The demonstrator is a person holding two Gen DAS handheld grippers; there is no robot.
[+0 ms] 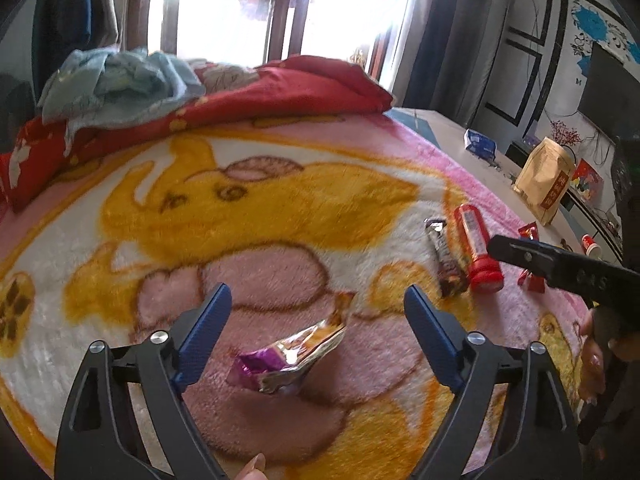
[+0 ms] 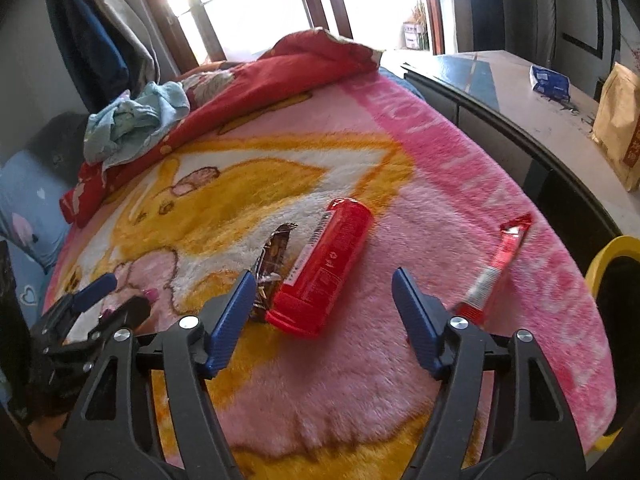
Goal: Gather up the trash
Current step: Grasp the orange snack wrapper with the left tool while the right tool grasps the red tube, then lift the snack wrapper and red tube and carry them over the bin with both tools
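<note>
Both jaws released | fleece blanket (image 2: 400, 208) on bed | bright window (image 1: 224, 4) behind | side table (image 2: 560, 120)

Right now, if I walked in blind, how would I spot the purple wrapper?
Start at the big pink-and-yellow cartoon blanket covering the bed. Near its front edge, between the left hand-held gripper's open blue fingers, lies the crumpled wrapper. Only it is purple and shiny foil; its neighbours are a red tube and a brown bar wrapper.

1. The pink border of the plush pink and yellow cartoon blanket (image 2: 440, 152) carries large pale letters, cut off and unclear.
2. The tan paper bag (image 1: 546, 180) bears a red label whose characters are unreadable.
</note>
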